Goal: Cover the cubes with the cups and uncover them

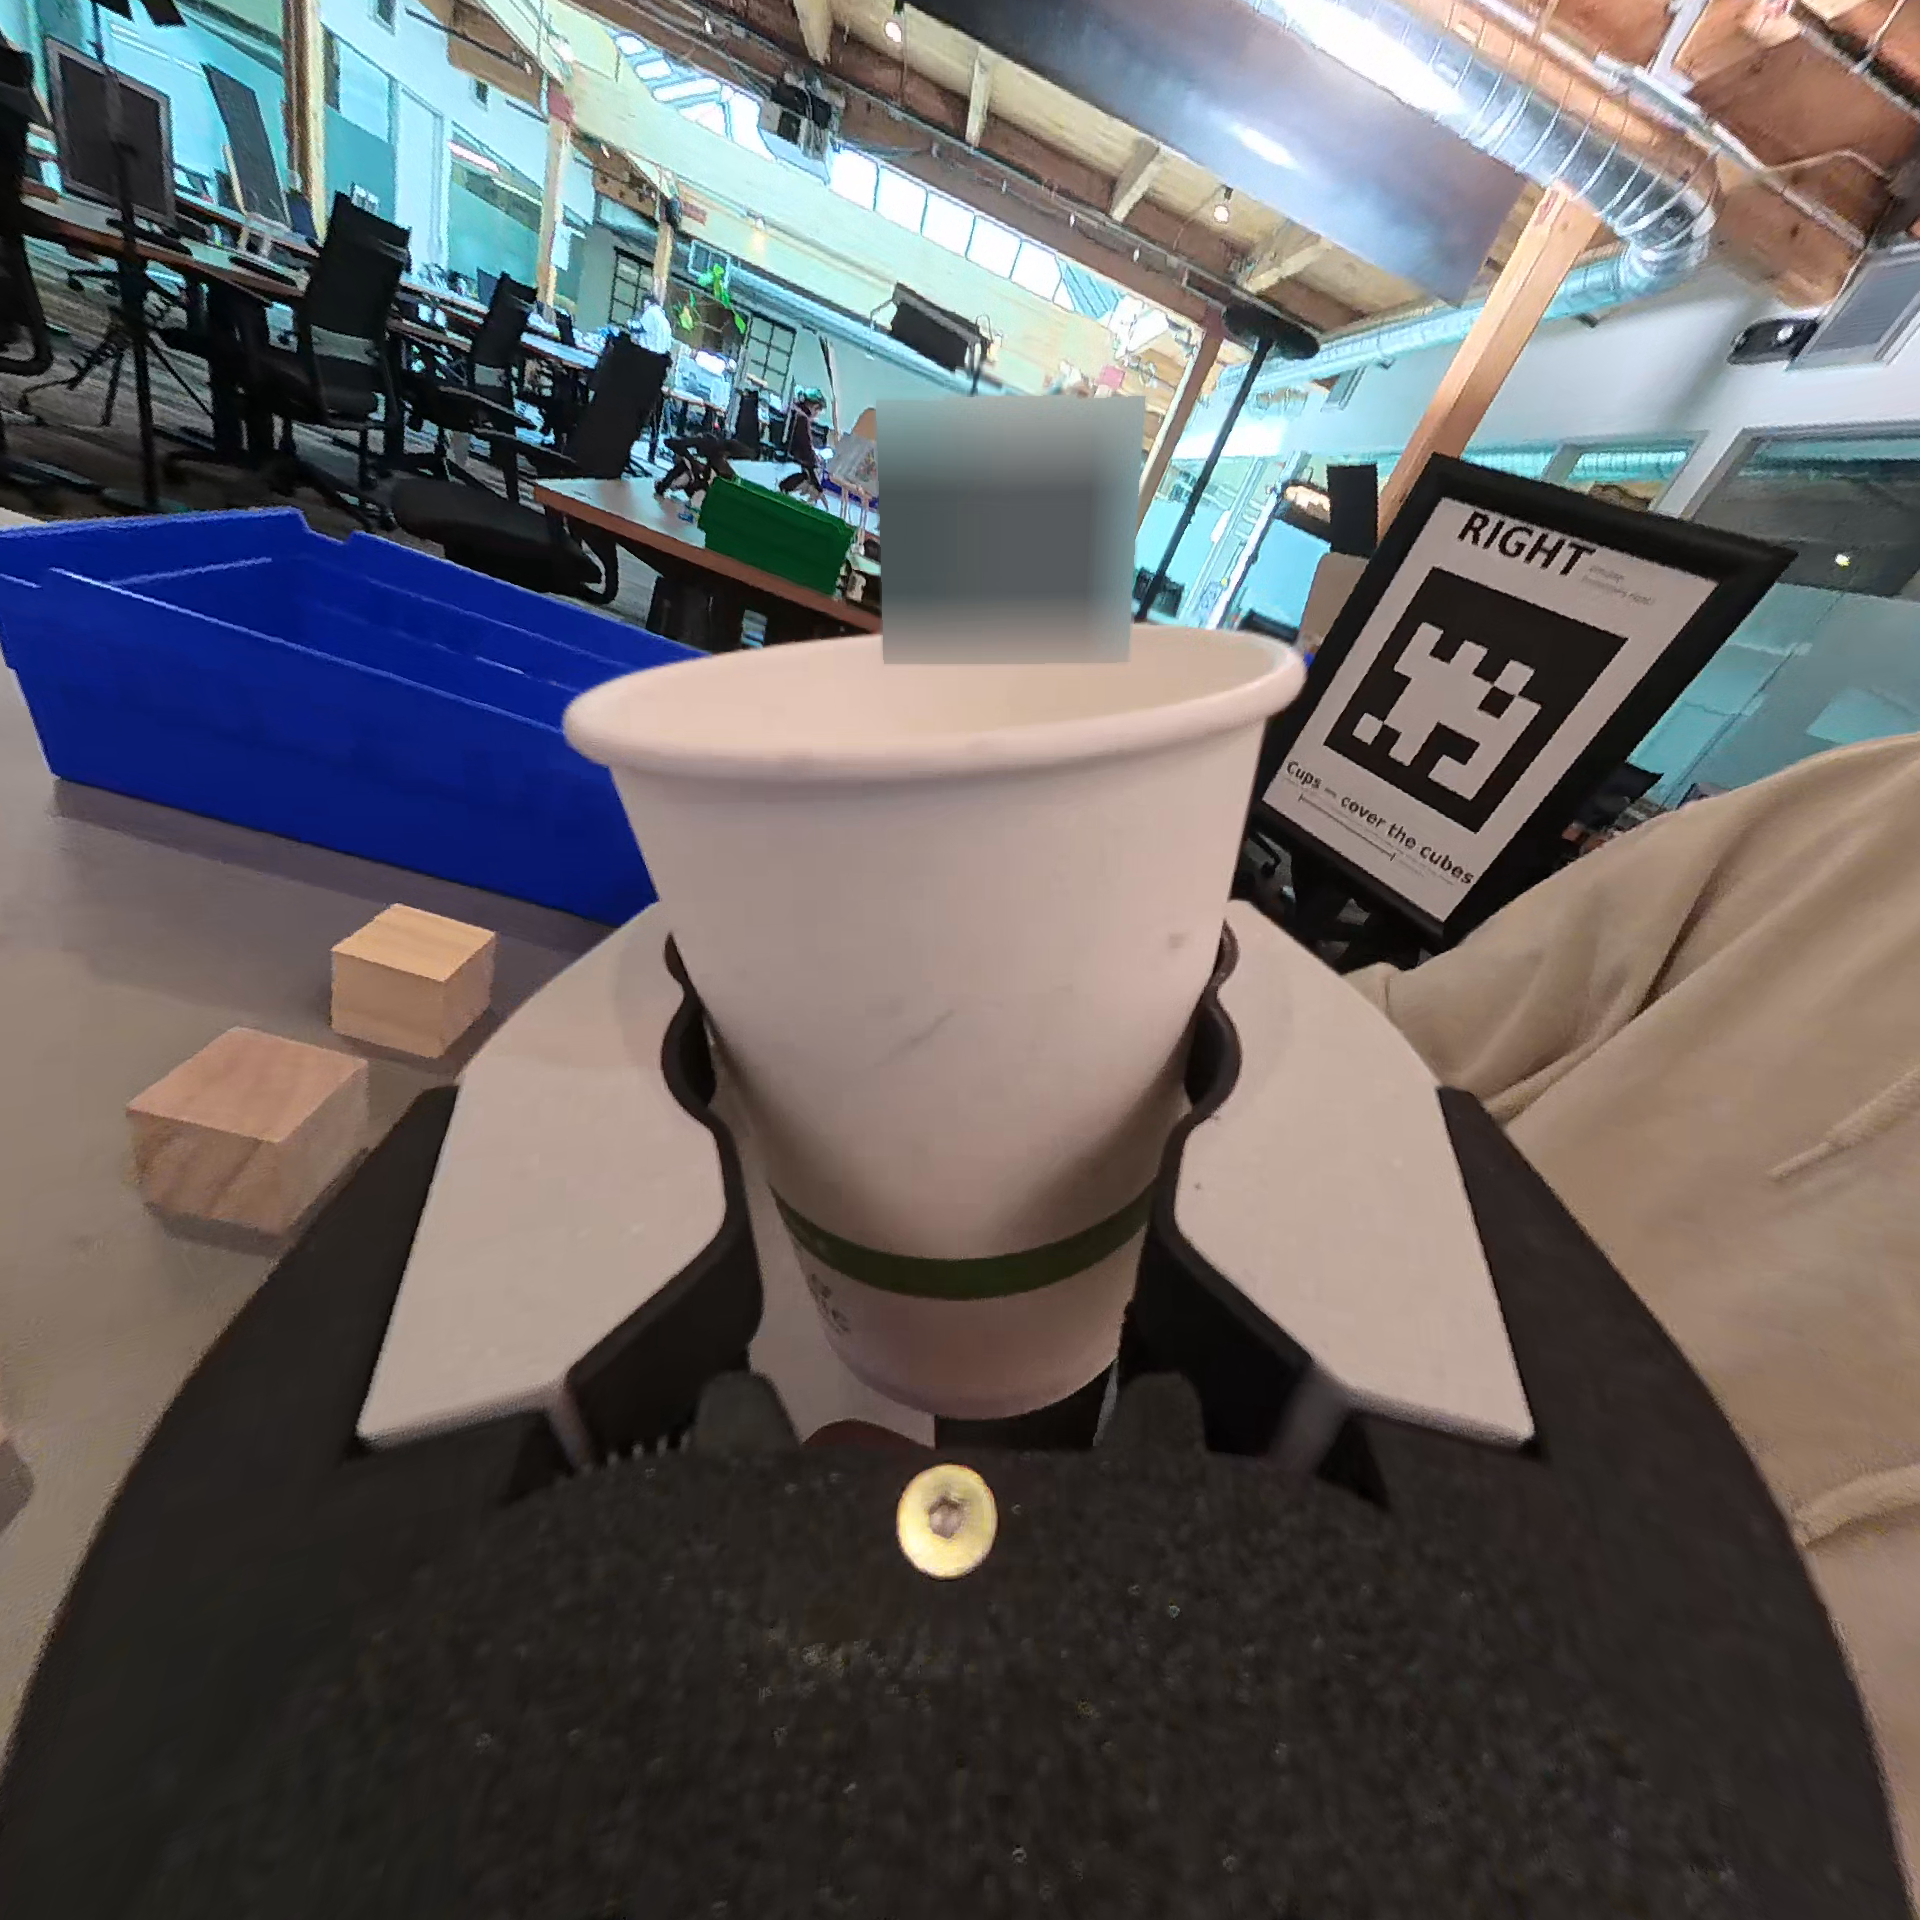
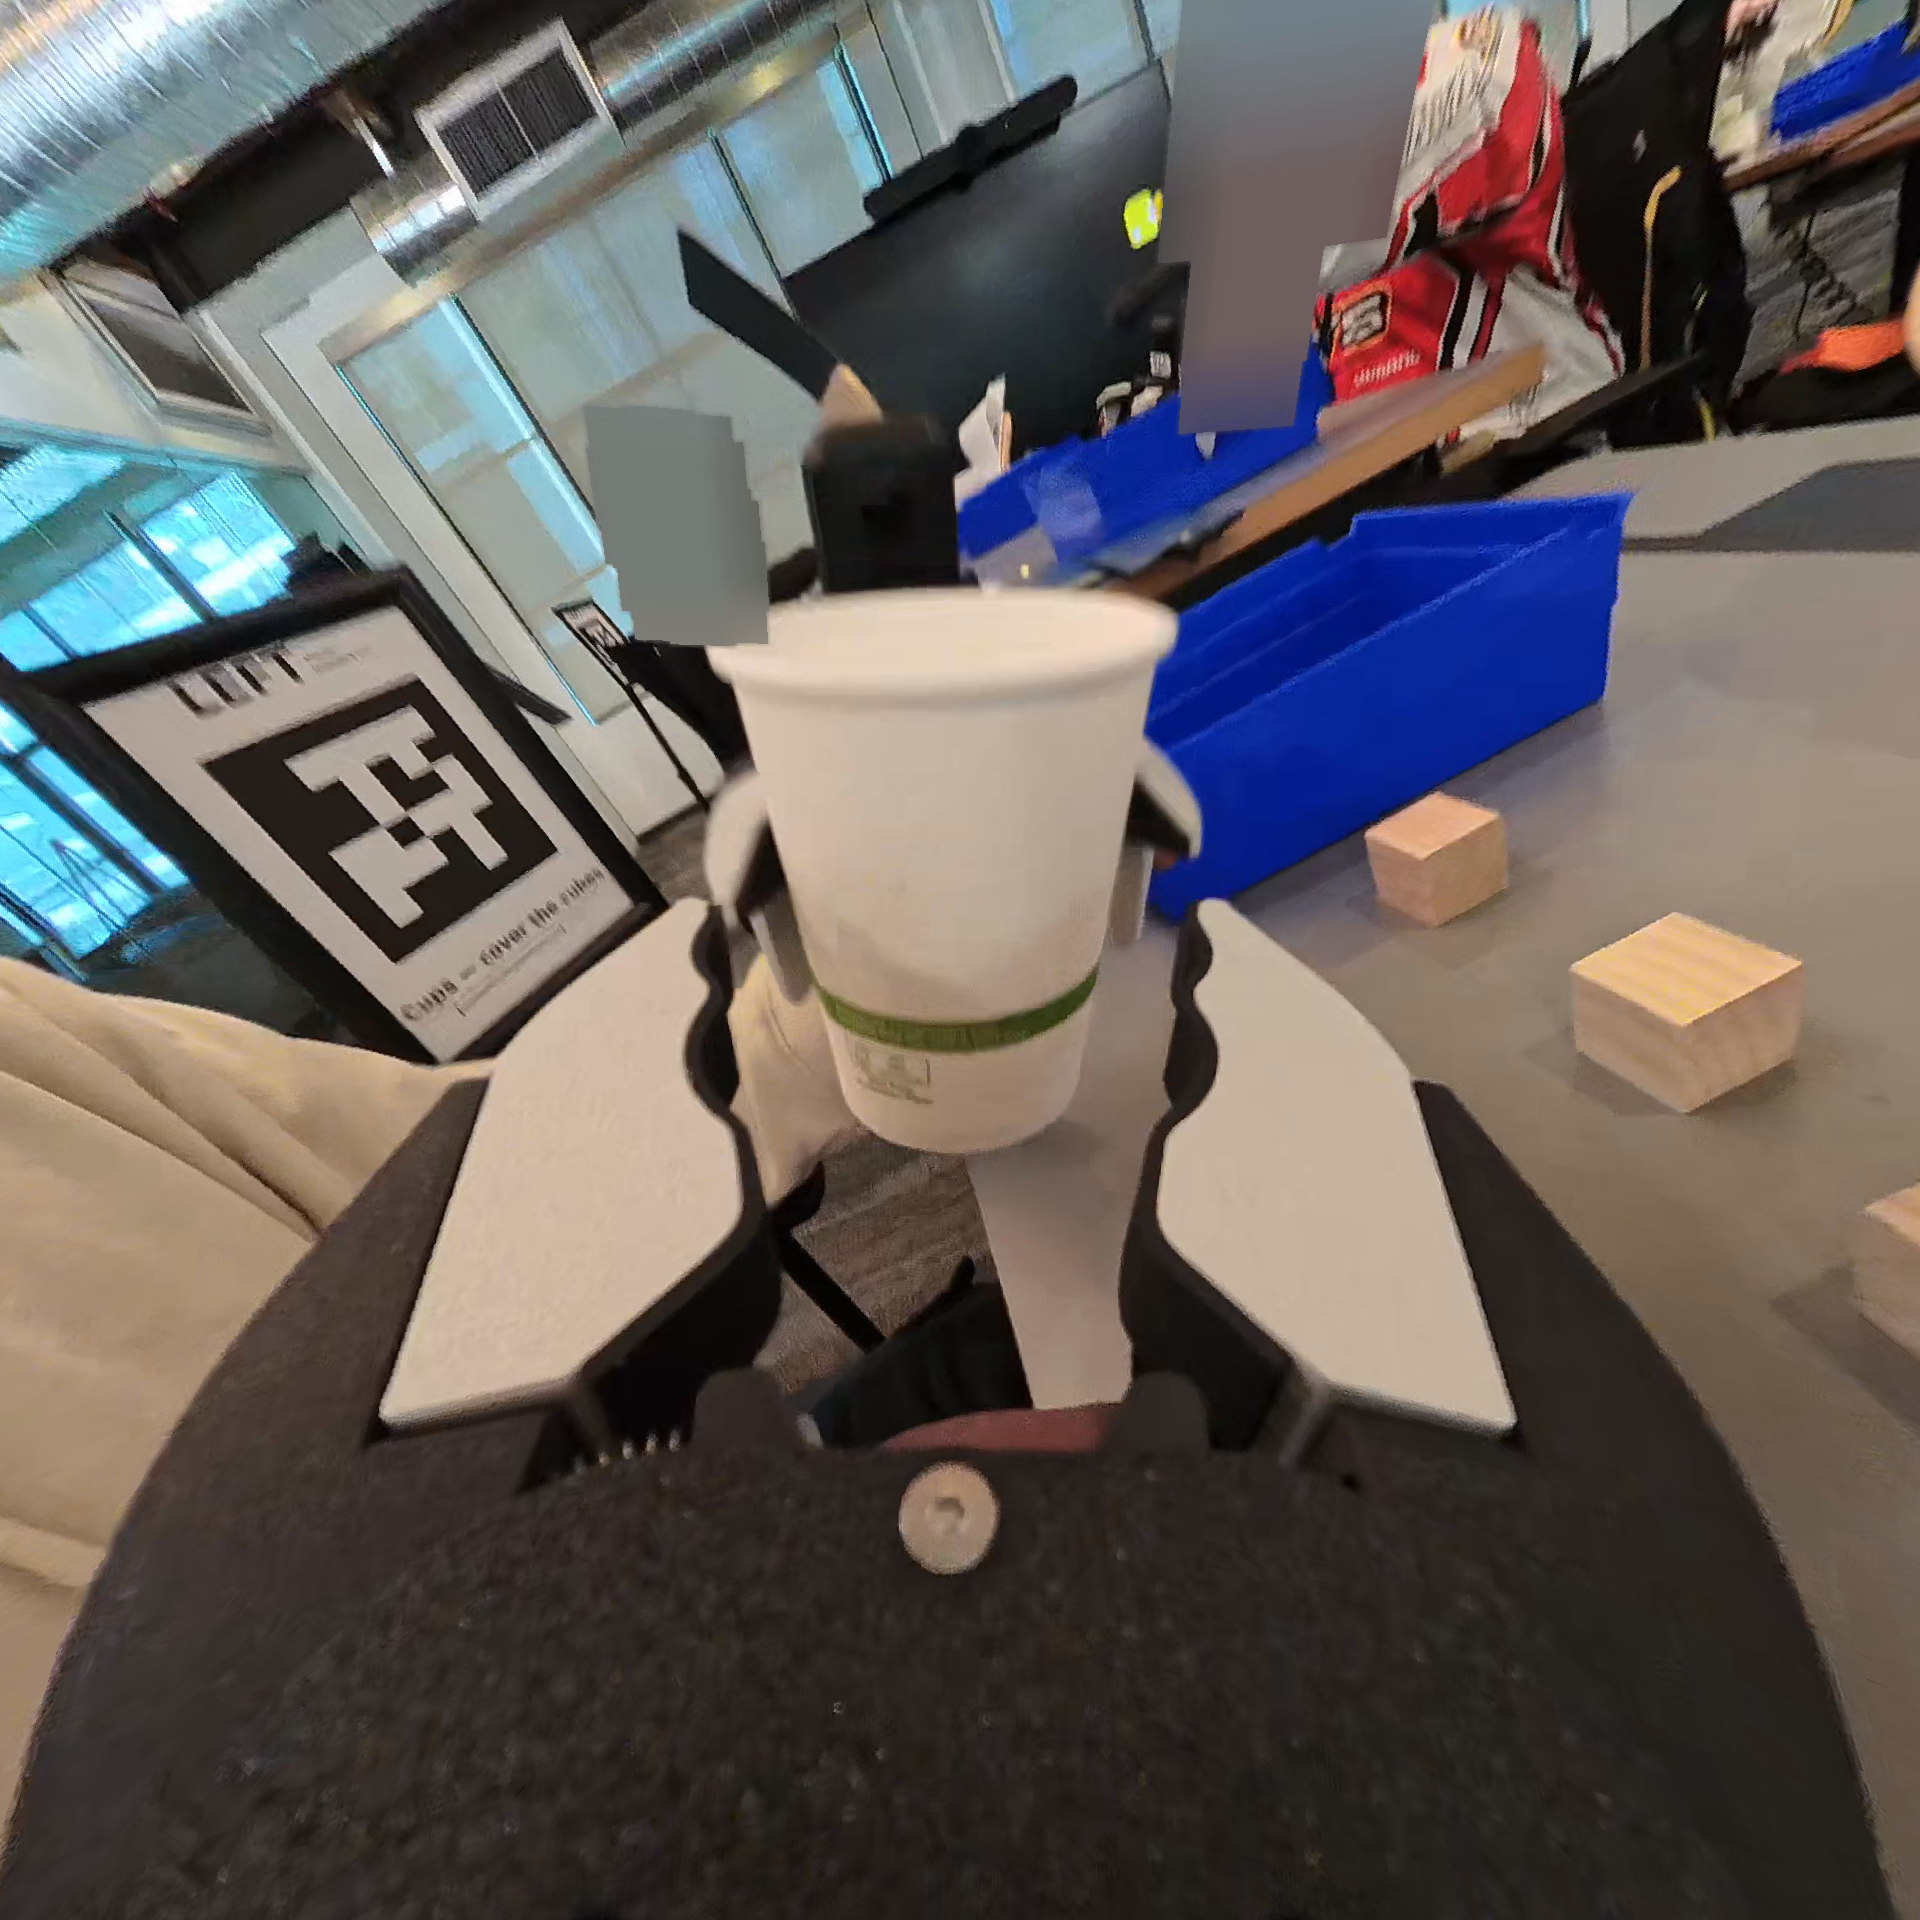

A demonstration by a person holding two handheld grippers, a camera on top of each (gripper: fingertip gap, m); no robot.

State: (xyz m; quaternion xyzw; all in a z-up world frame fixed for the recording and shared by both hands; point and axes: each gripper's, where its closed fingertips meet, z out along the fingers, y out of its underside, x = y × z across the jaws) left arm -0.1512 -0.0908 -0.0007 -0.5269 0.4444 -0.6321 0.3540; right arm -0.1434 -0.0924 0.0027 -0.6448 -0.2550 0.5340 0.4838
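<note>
My left gripper [image 1: 951,956] is shut on a white paper cup [image 1: 935,831] with a green band, held upright with its mouth up. Two wooden cubes [image 1: 412,979] [image 1: 247,1127] lie on the grey table [image 1: 156,935] to its left. My right gripper [image 2: 951,935] is open and empty. It faces the same cup [image 2: 945,873], which hangs in the air in line with the gap between my fingers, without touching them. The left gripper's fingers [image 2: 743,862] clasp the cup there. Cubes [image 2: 1437,857] [image 2: 1685,1008] lie to the right, a third [image 2: 1891,1268] at the frame edge.
A blue bin [image 1: 312,707] [image 2: 1382,686] stands on the table behind the cubes. Framed marker signs [image 1: 1496,696] [image 2: 353,821] stand off the table's end. A person's beige sleeve [image 1: 1662,1039] [image 2: 156,1143] fills the side near each gripper.
</note>
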